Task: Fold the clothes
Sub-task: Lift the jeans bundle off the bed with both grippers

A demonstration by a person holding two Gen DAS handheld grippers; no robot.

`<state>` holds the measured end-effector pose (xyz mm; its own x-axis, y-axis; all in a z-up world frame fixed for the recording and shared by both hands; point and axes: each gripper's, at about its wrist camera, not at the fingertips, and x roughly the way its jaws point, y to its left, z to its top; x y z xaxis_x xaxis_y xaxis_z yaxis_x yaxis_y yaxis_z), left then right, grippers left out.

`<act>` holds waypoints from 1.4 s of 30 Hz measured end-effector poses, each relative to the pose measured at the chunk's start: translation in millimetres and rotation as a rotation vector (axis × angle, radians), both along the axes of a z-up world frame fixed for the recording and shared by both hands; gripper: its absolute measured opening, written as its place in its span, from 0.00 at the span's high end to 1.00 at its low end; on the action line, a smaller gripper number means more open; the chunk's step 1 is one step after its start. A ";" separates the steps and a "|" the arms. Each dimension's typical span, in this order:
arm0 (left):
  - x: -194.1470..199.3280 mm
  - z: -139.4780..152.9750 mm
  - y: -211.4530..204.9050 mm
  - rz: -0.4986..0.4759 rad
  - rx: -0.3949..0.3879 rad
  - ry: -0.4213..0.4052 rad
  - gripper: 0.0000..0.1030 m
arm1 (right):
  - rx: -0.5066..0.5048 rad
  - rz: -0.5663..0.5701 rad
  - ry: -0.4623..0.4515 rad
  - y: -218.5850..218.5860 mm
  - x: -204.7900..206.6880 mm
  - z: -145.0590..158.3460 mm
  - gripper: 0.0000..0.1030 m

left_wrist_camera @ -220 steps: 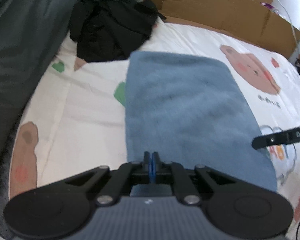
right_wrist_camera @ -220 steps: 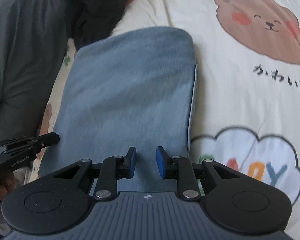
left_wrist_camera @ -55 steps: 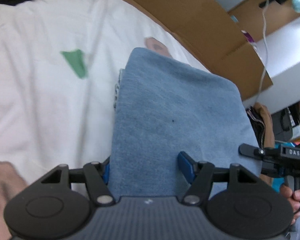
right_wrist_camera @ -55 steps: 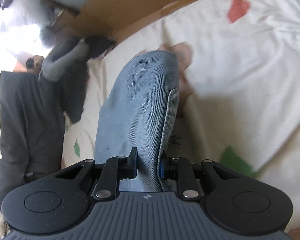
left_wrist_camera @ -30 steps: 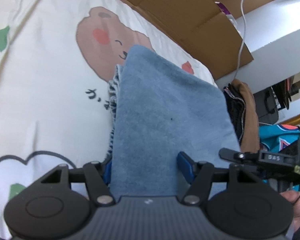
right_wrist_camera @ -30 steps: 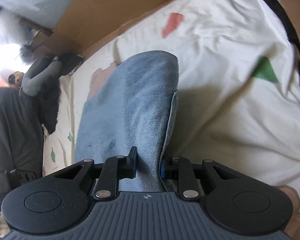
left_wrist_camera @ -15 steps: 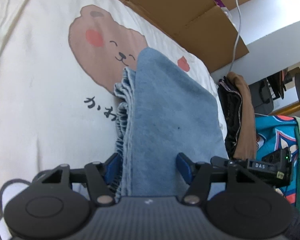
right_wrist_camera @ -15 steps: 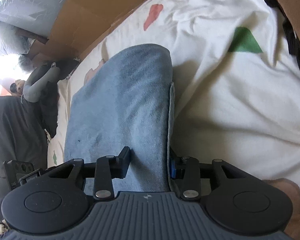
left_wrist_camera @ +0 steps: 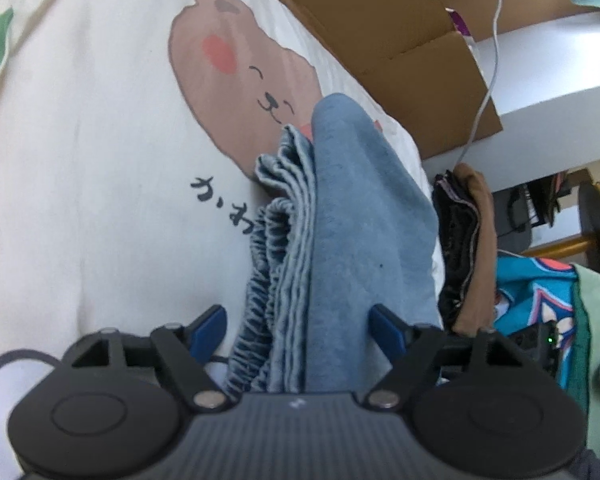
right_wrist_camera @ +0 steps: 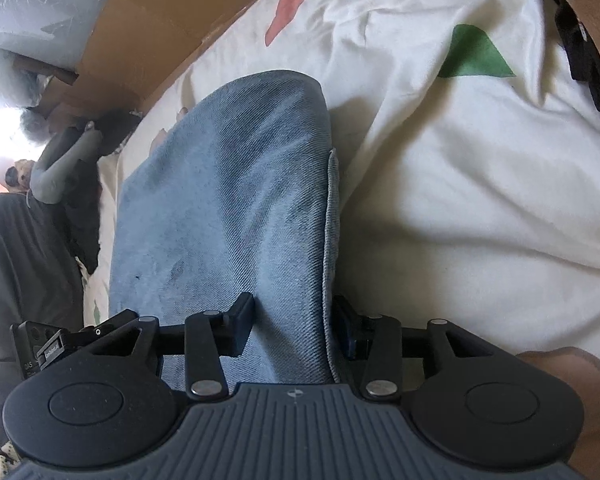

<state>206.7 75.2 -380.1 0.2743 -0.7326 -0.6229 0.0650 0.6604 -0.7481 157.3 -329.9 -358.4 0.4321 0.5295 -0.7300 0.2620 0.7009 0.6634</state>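
A: Just opened on the right gripper (right_wrist_camera: 292, 310): jaws spread apart now on either side of the blue garment (right_wrist_camera: 228, 200), no longer pinching its seamed edge as a second ago.

B: And on the left gripper (left_wrist_camera: 298, 316)?

A: Spread wide too, straddling the near end of the garment without squeezing it. Already wide a second ago, so little new on that side.

B: Meaning for the job?

A: Reads as a release. Looks folded into a narrow stack of layers, with a gathered waistband along the left edge. Appears to rest on the bed sheet (left_wrist_camera: 80, 160), partly over the bear print (left_wrist_camera: 240, 72) and close to the pile of dark clothes (left_wrist_camera: 460, 240) at the bed's right edge. Probably done with this piece, barring a tidy of those ruffled layers.

B: Compared with the earliest look?

A: Back then, laid out as a broad flat rectangle near the middle of the bed, beside a black heap, with the left jaws pressed together at its near edge and the right ones parted above it. Now narrower, thicker, and shifted across toward the bear and the cardboard (left_wrist_camera: 380, 20).

B: Next?

A: Best to back both grippers straight out, keeping clear of the top layer so as not to drag the fold open
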 end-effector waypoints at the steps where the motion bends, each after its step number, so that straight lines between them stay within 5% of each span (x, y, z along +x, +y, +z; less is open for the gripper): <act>1: 0.4 -1.7 1.1 -0.018 -0.017 -0.002 0.26 | -0.002 0.006 0.002 0.9 0.4 0.4 0.55; 10: 7.8 -9.8 7.0 -0.118 -0.073 0.018 0.27 | 0.046 -0.005 0.010 -3.0 -2.1 -5.6 0.55; 21: 9.1 -19.2 7.5 -0.116 -0.122 0.036 0.23 | 0.087 -0.019 0.015 -5.2 -0.1 -12.3 0.55; 30: 4.7 -13.2 12.5 -0.108 -0.176 -0.003 0.46 | 0.116 -0.003 0.013 -6.5 1.8 -12.5 0.56; 35: 10.8 -25.6 12.2 -0.095 -0.182 0.056 0.32 | 0.138 0.003 0.001 -7.2 3.0 -15.8 0.56; 42: 26.3 -32.0 -1.2 -0.143 -0.204 0.086 0.33 | 0.166 0.006 -0.025 -4.8 8.1 -21.4 0.56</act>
<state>233.0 74.0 -412.1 0.1115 -0.8727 -0.4753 0.0770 0.4844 -0.8714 165.4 -334.7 -379.8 0.4458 0.6445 -0.6213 0.2399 0.5826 0.7765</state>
